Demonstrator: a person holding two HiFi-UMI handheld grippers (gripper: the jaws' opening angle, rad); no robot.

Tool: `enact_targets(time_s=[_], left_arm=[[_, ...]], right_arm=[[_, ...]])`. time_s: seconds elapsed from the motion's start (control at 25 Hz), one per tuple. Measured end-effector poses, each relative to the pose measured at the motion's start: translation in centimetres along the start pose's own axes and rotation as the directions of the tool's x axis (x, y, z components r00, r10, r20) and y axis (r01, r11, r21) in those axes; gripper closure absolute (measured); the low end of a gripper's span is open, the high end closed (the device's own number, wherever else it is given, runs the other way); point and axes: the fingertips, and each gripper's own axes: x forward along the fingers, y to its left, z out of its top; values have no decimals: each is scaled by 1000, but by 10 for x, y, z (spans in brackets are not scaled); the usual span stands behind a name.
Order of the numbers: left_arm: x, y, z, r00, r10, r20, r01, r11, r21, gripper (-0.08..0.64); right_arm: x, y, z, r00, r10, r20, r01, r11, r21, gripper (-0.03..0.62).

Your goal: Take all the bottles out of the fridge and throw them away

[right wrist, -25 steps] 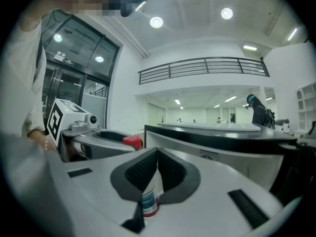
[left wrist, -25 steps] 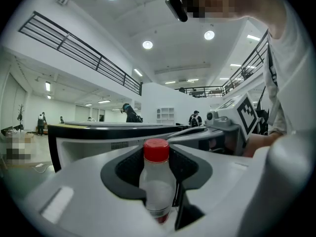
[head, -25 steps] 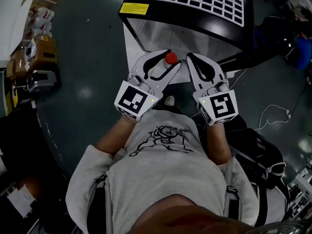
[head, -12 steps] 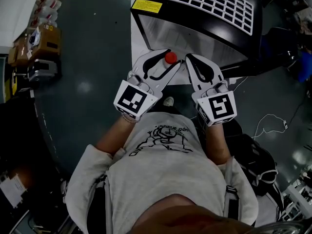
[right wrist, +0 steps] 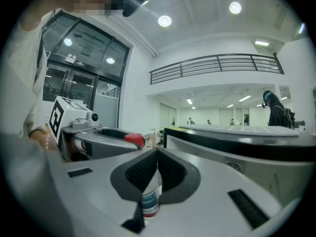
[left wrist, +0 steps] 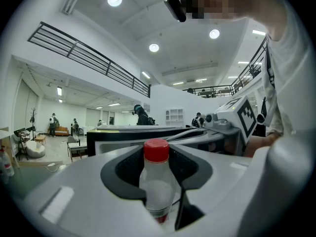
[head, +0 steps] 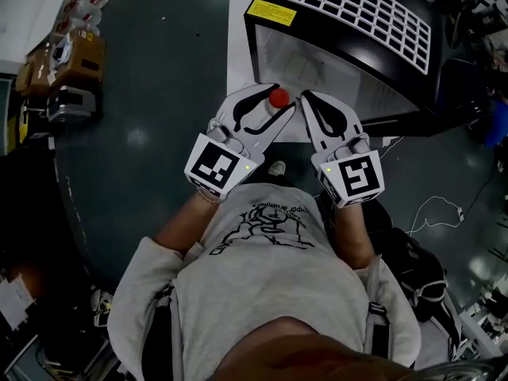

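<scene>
While the two claws sit side by side in front of the person's chest, each one has a bottle in it. In the head view, the left claw (head: 276, 101) is clamped on a red-capped bottle (head: 279, 98), and the cap stands up clear between the white jaws. In the left gripper view the same bottle is upright in the oval opening. The dark pads press its clear body from both sides, with the cap above them and a red band showing low down near its base.

The right claw (head: 309, 101) lies just beside the left one, the two nearly touching at their tips. In the right gripper view its jaws are drawn close, tips almost meeting, and they are closed on a blue-labelled bottle (right wrist: 150, 197) that shows only in the narrow slit between the pads. A pale body, a blue label and a red band below it can be seen, but the top of this bottle is hidden.

Just beyond both claws stands the fridge (head: 341, 10), a black box whose top carries a white grid, on a dark floor (head: 159, 78). Both bottles are outside it. Cardboard boxes (head: 75, 54) sit well off to the person's left.
</scene>
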Motion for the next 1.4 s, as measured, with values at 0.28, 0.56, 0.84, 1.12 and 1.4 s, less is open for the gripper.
enact_targets(time_s=[0.28, 0.56, 0.84, 1.12, 1.4], left_arm=[[-37, 25, -3, 998, 50, -27, -52, 998, -47, 402], [-79, 50, -1, 997, 72, -10, -72, 997, -13, 402], [-128, 77, -8, 993, 117, -30, -119, 991, -57, 402], [-174, 101, -16, 990, 139, -28, -140, 989, -47, 402], [-214, 118, -27, 989, 148, -28, -149, 988, -45, 402]], right_arm=[[26, 32, 7, 1000, 27, -4, -27, 1000, -1, 583], [56, 72, 21, 997, 72, 6, -71, 997, -17, 583], [88, 117, 22, 995, 99, 0, -99, 995, -13, 583], [116, 159, 25, 993, 120, -5, -120, 993, -21, 583], [139, 197, 23, 992, 121, -23, -121, 993, 1, 583]])
